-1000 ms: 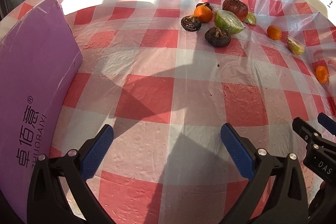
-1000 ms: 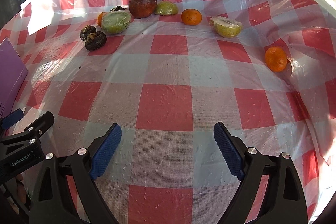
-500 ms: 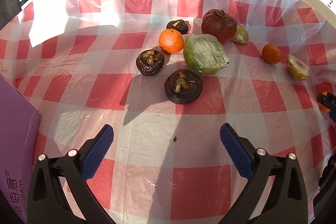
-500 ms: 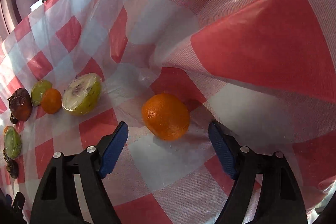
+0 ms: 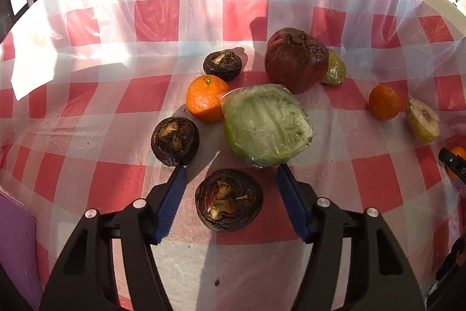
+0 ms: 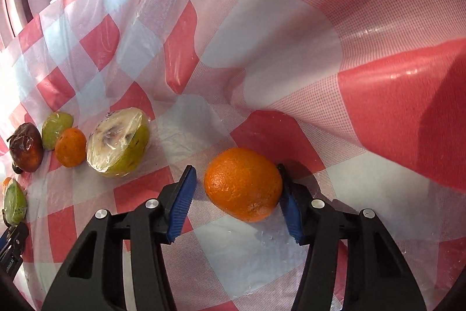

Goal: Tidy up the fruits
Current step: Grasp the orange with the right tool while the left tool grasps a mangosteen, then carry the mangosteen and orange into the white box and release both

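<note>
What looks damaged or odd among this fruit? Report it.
The dark red fruit behind the wrapped green half is shrivelled and wrinkled, apparently rotting. The tablecloth bunches into folds beyond the orange.

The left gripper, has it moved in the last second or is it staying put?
Yes. The left gripper has pushed forward across the checked tablecloth toward the fruit pile; its open fingers now straddle the nearest dark fruit, with the purple box slipping to the left edge.

Glossy plastic tablecloth [image 6: 378,95]; dimpled orange [image 6: 243,184]; film-wrapped green fruit [image 5: 266,126].

Orange [image 6: 243,184] between parted right gripper [image 6: 236,200] fingers
</note>
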The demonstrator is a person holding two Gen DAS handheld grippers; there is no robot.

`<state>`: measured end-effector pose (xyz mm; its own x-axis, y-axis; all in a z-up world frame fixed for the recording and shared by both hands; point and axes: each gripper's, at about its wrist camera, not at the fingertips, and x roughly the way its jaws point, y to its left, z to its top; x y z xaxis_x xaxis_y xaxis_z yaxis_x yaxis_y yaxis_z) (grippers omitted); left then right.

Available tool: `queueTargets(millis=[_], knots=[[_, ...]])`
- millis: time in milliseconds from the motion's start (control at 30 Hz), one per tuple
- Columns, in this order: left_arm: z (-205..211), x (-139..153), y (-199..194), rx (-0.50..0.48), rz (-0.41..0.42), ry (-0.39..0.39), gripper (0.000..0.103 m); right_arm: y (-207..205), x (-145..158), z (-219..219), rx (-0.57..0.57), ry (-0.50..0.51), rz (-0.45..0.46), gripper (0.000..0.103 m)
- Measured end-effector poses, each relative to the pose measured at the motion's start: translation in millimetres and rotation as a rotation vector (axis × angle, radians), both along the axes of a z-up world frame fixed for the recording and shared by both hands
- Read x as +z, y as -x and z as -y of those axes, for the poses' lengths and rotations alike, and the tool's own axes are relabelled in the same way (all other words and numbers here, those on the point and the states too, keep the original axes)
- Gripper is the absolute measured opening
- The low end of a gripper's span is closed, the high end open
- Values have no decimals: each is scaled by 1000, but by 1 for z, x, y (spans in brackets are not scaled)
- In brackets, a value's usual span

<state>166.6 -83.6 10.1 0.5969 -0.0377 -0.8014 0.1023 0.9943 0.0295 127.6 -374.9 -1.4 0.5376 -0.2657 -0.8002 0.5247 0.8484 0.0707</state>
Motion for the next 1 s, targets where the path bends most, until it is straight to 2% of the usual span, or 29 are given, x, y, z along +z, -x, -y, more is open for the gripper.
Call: queueTargets(millis=[33, 167, 300, 500, 633, 733, 800, 867, 1000], knots=[[2, 1, 3, -17, -7, -5, 43, 0, 0, 0, -2, -2, 3, 53], [2, 4, 25, -36, -40, -2, 42, 10, 4, 5, 4, 0, 12, 46], [-3, 11, 61, -53, -70, 45, 42, 28, 9, 2, 62, -29, 7, 45], [2, 19, 119, -180, -121, 27, 42, 78, 29, -26, 167, -104, -13, 45], [-11, 31, 138, -205, -163, 23, 42, 103, 38, -73, 268, -123, -130, 45], [-30, 51, 143, -197, -176, 21, 42, 115, 50, -116, 357, -129, -217, 45], [-46, 70, 144, -189, -164, 12, 42, 124, 65, -143, 396, -140, -233, 45], [-61, 91, 147, -188, -139, -1, 42, 129, 84, -173, 459, -99, -242, 45], [-96, 127, 157, -172, -77, -23, 42, 138, 127, -232, 582, -15, -186, 45]])
